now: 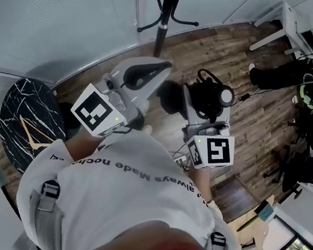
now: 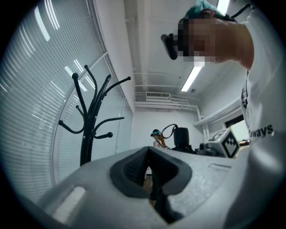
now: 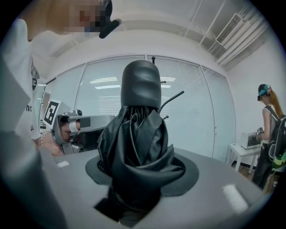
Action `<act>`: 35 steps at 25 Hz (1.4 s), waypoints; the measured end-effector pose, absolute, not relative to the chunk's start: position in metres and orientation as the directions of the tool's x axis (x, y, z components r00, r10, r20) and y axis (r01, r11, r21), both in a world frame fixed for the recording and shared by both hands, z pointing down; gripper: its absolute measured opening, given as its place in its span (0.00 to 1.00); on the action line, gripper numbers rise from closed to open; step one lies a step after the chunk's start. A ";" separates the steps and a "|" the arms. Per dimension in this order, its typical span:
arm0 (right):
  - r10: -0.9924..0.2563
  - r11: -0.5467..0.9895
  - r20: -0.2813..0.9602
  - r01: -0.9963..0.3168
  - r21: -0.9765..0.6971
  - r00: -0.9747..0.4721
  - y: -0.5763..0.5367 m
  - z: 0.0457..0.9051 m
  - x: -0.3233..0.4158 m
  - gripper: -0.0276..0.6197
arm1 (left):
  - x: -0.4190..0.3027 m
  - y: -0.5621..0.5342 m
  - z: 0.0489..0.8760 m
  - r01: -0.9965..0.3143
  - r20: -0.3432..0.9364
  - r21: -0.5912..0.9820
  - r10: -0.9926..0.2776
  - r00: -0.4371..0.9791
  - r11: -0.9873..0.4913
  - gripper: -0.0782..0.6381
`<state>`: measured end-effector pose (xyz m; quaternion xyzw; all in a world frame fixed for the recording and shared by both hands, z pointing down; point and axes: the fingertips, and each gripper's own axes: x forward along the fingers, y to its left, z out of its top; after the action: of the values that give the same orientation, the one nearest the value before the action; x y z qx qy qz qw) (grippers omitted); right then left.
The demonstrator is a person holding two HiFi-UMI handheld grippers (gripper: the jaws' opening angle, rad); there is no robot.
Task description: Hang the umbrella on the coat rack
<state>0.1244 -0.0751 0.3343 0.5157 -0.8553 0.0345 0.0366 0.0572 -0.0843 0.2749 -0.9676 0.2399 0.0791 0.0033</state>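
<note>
A folded black umbrella (image 3: pixel 136 143) stands up between my right gripper's (image 3: pixel 134 188) jaws, which are shut on its bunched fabric; its rounded dark handle (image 3: pixel 141 85) points up and away. In the head view the umbrella (image 1: pixel 209 95) sticks out ahead of the right gripper (image 1: pixel 202 115), over the wooden floor. The black coat rack (image 2: pixel 87 127) stands ahead and to the left, by the blinds, with its pole (image 1: pixel 168 11) at the top of the head view. My left gripper (image 2: pixel 152 175) is beside the right one, its jaws together with nothing in them; it also shows in the head view (image 1: pixel 161 68).
A round black marble table (image 1: pixel 22 124) stands close on the left. Glass walls with blinds (image 2: pixel 31 89) curve behind the rack. A person (image 3: pixel 268 129) with a backpack stands at the right near a white table (image 1: pixel 290 22), with black chairs (image 1: pixel 306 164) beyond.
</note>
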 end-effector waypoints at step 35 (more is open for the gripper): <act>-0.772 0.609 0.204 -0.793 -0.034 -0.602 -0.295 0.347 0.115 0.42 | 0.098 -0.288 0.244 -0.533 -0.201 -0.042 -0.515 0.833 -0.845 0.11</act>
<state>0.1152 -0.2953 0.3474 0.4382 -0.8928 0.0607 0.0847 0.0978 -0.2881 0.2442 -0.9561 0.2741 0.0915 0.0484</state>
